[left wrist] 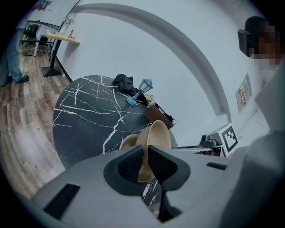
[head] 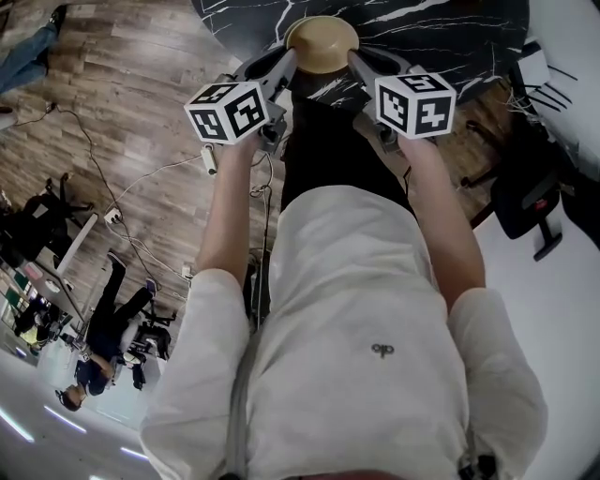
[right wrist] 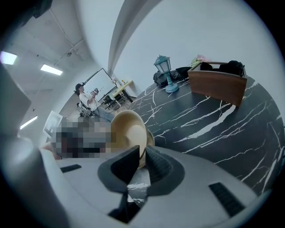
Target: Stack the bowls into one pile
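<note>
tan bowl [head: 322, 42] held at opposite rim edges: my left gripper [head: 286, 61] and right gripper [head: 361, 62] each clamp narrowly on its wall; second bowl [left wrist: 126, 141] lies just beneath it on the marble table [head: 441, 28], so i judge nesting needs a straight descent

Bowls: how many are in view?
2. One bowl is pinched by the left gripper and right gripper; a second bowl sits on the table behind it. Others may be hidden.
</note>
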Demonstrator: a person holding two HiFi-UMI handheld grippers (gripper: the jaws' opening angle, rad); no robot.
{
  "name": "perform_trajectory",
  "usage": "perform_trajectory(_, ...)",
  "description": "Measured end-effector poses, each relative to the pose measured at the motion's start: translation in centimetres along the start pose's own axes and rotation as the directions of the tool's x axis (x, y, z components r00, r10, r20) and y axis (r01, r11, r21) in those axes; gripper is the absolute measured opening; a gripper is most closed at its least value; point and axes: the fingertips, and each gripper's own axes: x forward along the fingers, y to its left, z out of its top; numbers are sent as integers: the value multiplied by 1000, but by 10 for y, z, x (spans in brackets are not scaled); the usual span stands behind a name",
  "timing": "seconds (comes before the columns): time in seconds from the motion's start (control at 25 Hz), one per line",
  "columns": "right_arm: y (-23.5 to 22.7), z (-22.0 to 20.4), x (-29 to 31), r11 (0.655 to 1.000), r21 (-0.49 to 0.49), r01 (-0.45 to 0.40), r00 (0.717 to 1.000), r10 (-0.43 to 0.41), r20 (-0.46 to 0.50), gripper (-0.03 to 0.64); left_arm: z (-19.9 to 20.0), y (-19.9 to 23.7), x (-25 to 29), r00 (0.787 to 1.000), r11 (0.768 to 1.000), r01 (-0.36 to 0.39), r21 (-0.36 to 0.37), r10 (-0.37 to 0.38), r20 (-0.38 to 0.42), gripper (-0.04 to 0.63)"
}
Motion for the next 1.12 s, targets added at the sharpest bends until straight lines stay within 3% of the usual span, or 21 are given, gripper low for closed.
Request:
perform_trajectory(0.76, -1, -14, 13, 1000, -14, -11, 999, 10, -44, 49, -20, 16, 2, 999, 999, -43, -32, 42, -29, 41)
perform_trajectory(1.12, 2, -9, 12, 1000, -31, -7, 999, 6, -39, 61, -19, 25, -3, 995, 996, -88, -8, 87, -50, 54)
